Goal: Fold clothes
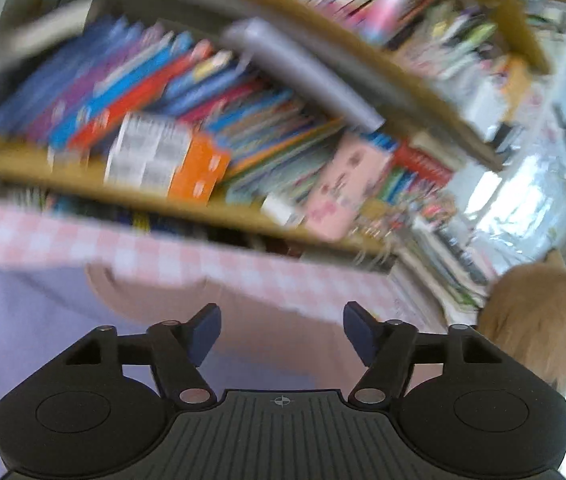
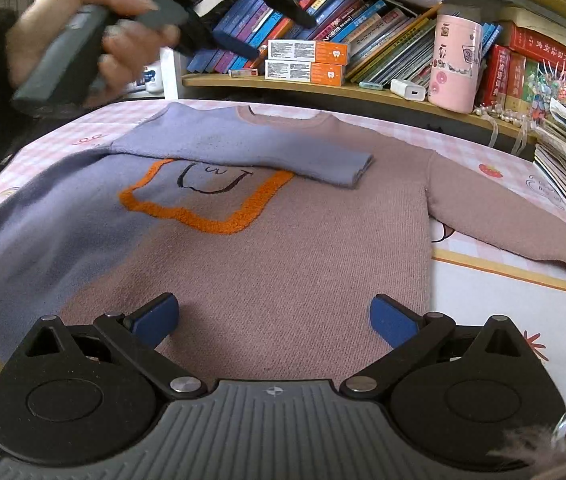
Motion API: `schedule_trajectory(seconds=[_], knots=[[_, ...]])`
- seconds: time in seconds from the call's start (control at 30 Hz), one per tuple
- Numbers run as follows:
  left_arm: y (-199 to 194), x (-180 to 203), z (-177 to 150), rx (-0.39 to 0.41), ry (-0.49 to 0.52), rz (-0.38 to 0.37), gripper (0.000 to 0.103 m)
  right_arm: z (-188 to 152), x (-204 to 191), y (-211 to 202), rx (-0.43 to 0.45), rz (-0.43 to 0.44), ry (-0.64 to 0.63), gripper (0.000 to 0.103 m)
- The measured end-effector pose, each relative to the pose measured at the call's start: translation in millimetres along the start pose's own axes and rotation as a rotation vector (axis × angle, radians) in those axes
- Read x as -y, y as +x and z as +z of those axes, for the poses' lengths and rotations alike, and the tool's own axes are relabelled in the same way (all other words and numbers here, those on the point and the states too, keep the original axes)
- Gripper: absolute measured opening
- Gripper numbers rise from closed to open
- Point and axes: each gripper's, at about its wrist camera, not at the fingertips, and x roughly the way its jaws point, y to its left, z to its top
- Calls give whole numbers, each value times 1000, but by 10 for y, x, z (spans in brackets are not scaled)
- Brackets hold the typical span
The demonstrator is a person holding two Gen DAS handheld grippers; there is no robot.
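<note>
The sweater (image 2: pixel 243 248) lies flat on my pink checked tablecloth (image 2: pixel 523 296), collar toward the bookshelf (image 2: pixel 323 84) and hem toward me, so its long axis runs straight away from my right gripper (image 2: pixel 275 316). It's a soft ribbed knit, lilac on one half and dusty pink on the other, with a fuzzy orange outline on the chest, the lilac sleeve (image 2: pixel 243 148) folded across the body and the pink sleeve (image 2: pixel 515 216) stretched out sideways. My right gripper hangs over the hem spread wide and holding nothing, and my left gripper (image 1: pixel 281 330), blurred and tilted above the cloth's far edge, is spread and empty too.
</note>
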Motion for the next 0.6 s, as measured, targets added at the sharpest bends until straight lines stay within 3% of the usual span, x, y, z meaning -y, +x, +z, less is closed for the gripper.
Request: schedule_trajectory(seconds=[0.17, 0.3, 0.43, 0.6], knots=[[-603, -199, -155, 46, 136, 129, 70, -3, 1, 2, 0, -1, 0, 103], [-948, -439, -524, -66, 244, 319, 70, -7, 0, 5, 0, -3, -2, 103], [-1339, -660, -923, -107, 278, 440, 69, -6, -32, -6, 9, -31, -21, 103], [-1645, -864, -1206, -105, 247, 490, 69, -19, -135, -45, 39, -95, -74, 103]])
